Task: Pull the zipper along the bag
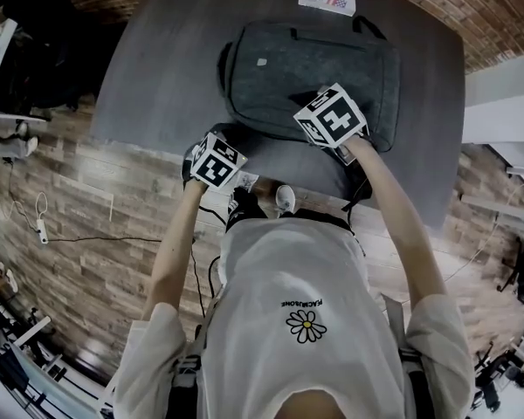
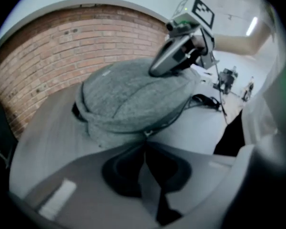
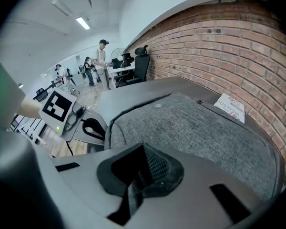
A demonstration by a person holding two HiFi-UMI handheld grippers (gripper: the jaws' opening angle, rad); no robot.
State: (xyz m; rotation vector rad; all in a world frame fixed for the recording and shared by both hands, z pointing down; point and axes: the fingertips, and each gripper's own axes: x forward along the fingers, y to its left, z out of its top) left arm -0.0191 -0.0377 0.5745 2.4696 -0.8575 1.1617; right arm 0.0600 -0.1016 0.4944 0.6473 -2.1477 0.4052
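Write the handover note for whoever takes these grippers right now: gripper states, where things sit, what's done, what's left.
Left gripper: jaws together at the near-left corner of the bag, apparently pinching the zipper pull.
Right gripper: shut on a fold of the bag's grey fabric on its near right side, bracing it.
The bag lies flat on the dark table.
Done: both grips look set.
Left: draw the pull along the zipper track. How far it has already run cannot be told.

Left gripper and right gripper both clamped, angled downward.
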